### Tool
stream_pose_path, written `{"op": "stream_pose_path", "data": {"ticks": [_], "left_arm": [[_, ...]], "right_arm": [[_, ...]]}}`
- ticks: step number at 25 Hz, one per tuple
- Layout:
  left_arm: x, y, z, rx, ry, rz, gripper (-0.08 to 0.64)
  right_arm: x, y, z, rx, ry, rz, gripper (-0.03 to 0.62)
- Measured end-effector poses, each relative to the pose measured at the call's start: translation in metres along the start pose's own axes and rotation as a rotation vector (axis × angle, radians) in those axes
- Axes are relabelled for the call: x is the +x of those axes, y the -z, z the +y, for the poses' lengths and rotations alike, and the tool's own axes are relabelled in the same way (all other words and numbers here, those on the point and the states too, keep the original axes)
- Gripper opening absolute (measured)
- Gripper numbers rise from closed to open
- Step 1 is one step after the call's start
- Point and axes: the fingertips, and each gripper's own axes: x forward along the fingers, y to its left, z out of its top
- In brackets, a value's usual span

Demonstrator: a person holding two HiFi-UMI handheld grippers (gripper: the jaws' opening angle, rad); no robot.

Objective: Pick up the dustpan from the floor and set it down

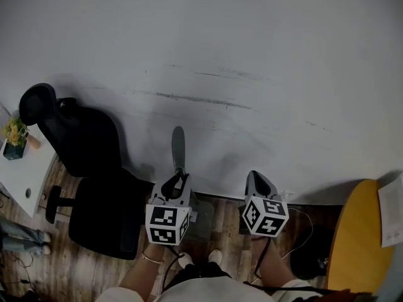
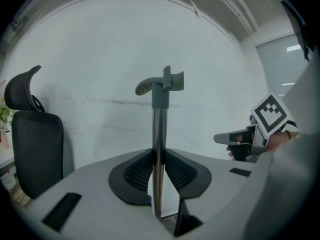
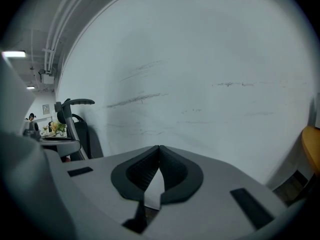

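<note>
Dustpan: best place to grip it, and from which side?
Its thin metal pole, below the grey top grip. The pole stands upright and is slim enough to sit between the pads. Come in level from the room side, since the wall stands behind it. The left gripper is clamped on the pole in just that way.

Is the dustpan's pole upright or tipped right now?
Upright. In the left gripper view the dustpan pole rises straight up between the jaws of the left tool, which clamp it, its grip on top.
</note>
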Motion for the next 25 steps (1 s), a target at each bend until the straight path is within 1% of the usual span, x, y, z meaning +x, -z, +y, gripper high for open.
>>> {"op": "stream_pose_path", "data": {"ticks": [8, 17, 22, 25], "left_arm": [[0.004, 0.018, -0.009, 0.045, 0.020, -0.012, 0.084], [0.027, 0.063, 0.016, 0.019, -0.017, 0.010, 0.084], [0.043, 0.098, 0.030, 0.007, -0.052, 0.028, 0.084], [0.055, 0.120, 0.037, 0.010, -0.055, 0.033, 0.084]], "right_arm": [[0.018, 0.034, 0.006, -0.031, -0.021, 0.062, 0.032], [0.054, 0.081, 0.024, -0.075, -0.042, 0.105, 0.032], [0.070, 0.106, 0.026, -0.041, -0.040, 0.108, 0.032], [0.081, 0.127, 0.024, -0.018, -0.034, 0.120, 0.032]]}}
